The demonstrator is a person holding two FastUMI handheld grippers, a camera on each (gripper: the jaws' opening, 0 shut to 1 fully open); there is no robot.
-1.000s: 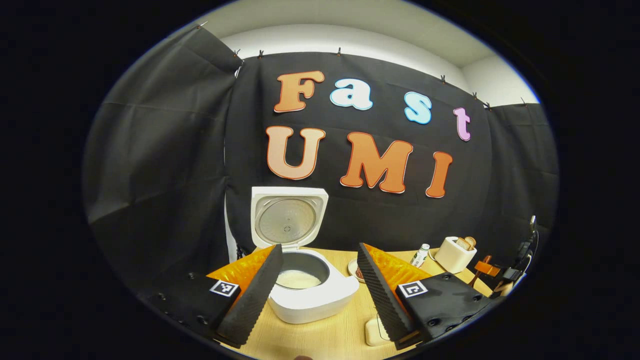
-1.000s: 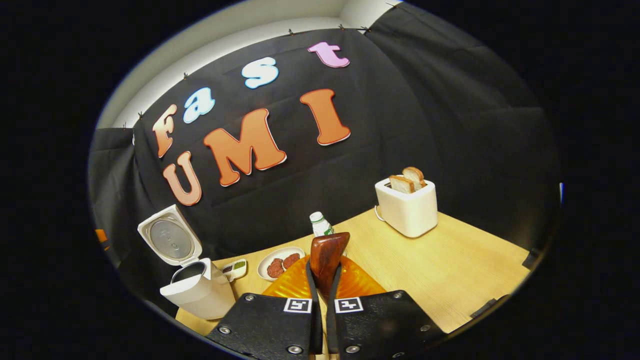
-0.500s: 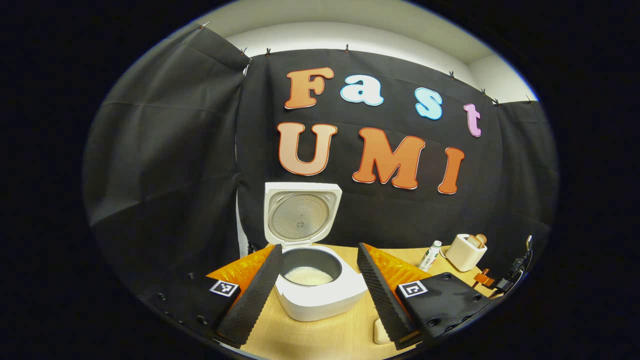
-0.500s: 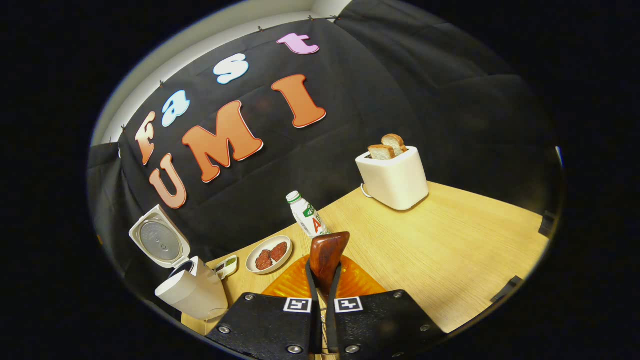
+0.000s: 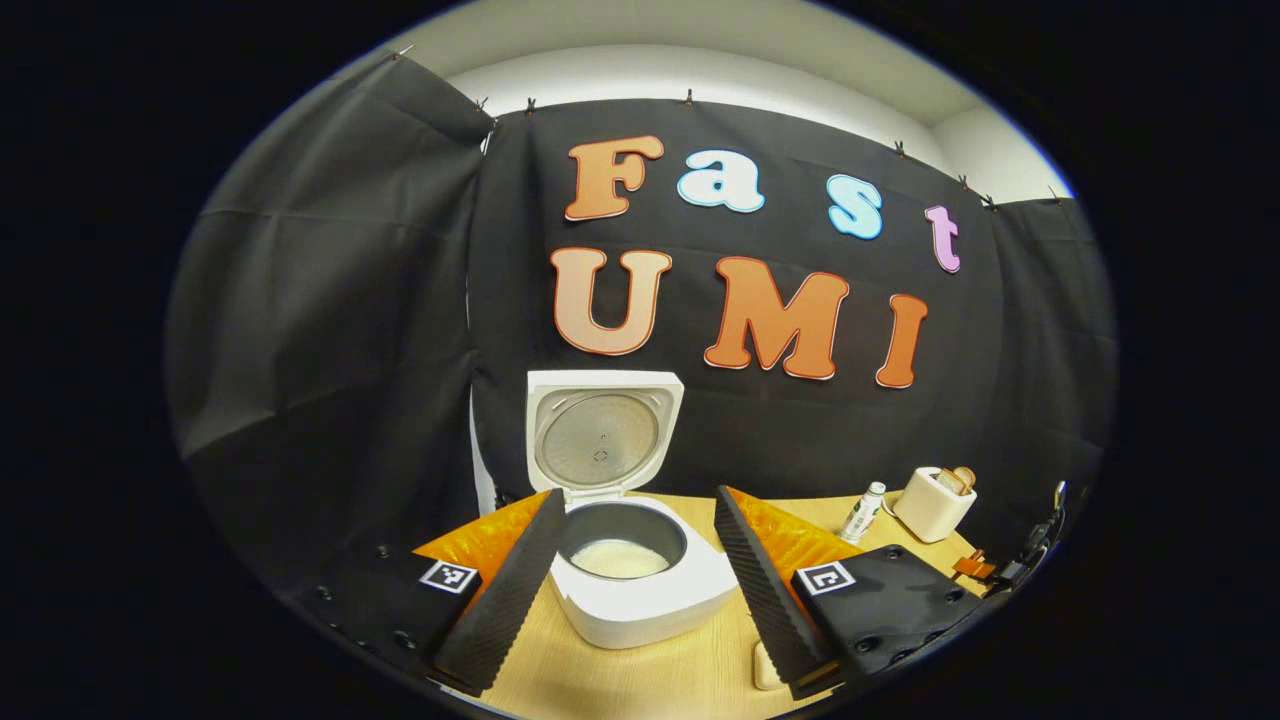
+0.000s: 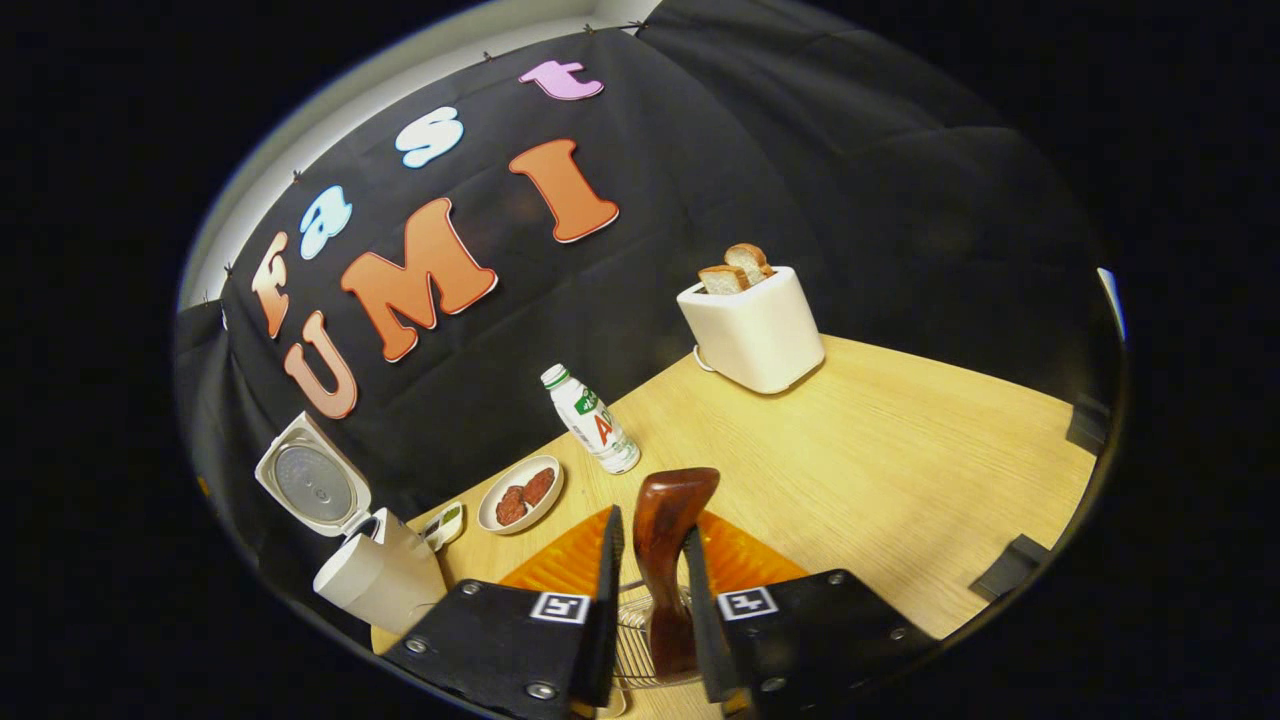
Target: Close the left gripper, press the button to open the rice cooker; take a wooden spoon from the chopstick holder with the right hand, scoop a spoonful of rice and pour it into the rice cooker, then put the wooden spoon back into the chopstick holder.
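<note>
White rice (image 5: pixel 619 559) in open rice cooker (image 5: pixel 640 600), wooden spoon (image 6: pixel 668 560) in wire chopstick holder (image 6: pixel 632 655)

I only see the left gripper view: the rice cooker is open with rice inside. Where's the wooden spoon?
Observer: The wooden spoon stands upright between the fingers of the right gripper.
Operator: Is it back in its holder?
Observer: Its lower end sits inside the wire chopstick holder, and there's a gap between the spoon and one finger.
Operator: Is there any food I can't see?
Observer: Yes, a plate with two brown patties lies on the table, near the bottle.
</note>
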